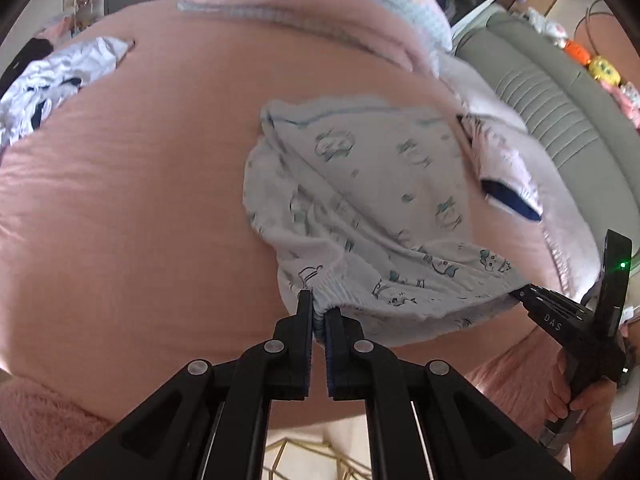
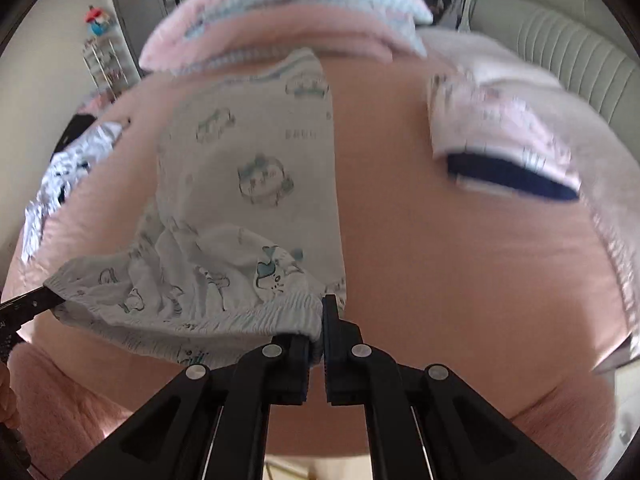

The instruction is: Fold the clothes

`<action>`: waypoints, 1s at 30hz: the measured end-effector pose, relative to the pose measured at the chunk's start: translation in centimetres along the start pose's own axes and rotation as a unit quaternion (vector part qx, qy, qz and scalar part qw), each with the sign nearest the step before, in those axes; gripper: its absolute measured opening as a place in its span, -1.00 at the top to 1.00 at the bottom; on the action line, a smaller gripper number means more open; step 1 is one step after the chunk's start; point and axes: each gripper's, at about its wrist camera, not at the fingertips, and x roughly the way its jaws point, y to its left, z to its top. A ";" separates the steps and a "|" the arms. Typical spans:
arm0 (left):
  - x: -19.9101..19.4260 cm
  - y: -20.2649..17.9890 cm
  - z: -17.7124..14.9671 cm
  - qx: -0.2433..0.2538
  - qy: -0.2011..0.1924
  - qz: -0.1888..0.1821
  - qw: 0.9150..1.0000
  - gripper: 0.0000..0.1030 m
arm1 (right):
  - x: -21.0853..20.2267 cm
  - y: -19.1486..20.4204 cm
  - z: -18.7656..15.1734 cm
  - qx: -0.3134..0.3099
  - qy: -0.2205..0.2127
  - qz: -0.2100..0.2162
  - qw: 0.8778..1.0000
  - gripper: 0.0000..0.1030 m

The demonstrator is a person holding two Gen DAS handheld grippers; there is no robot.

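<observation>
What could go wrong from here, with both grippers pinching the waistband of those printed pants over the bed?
1. The left gripper and right gripper each hold only a thin bite of the elastic waistband; it may slip out.
2. The pants already lie bunched and slack near the waistband, so creases could get folded in.
3. The folded pink garment lies close by on the bedspread and could get dragged.

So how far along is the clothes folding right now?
Done: folded garment on the pink bed. In hand: left gripper and right gripper both pinch the printed pants at the waistband, not yet folded. Left: crumpled pile.
</observation>
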 end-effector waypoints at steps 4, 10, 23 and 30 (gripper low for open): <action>0.3 1.4 -1.8 -0.027 0.013 -0.021 0.999 0.92 | 0.6 0.4 -2.1 -0.021 0.006 -0.020 1.000 0.92; 1.9 3.4 -4.2 -0.090 0.013 -0.032 0.995 0.75 | 1.0 1.3 -2.7 -0.064 -0.003 -0.061 0.996 0.79; 3.2 -0.7 -6.1 -0.057 -0.013 0.035 0.998 0.51 | -1.8 1.7 3.0 -0.051 -0.095 -0.033 0.994 0.83; -0.2 -1.2 -6.1 -0.032 -0.078 0.061 0.995 0.85 | -3.3 -2.7 1.0 0.019 -0.072 -0.016 0.997 0.83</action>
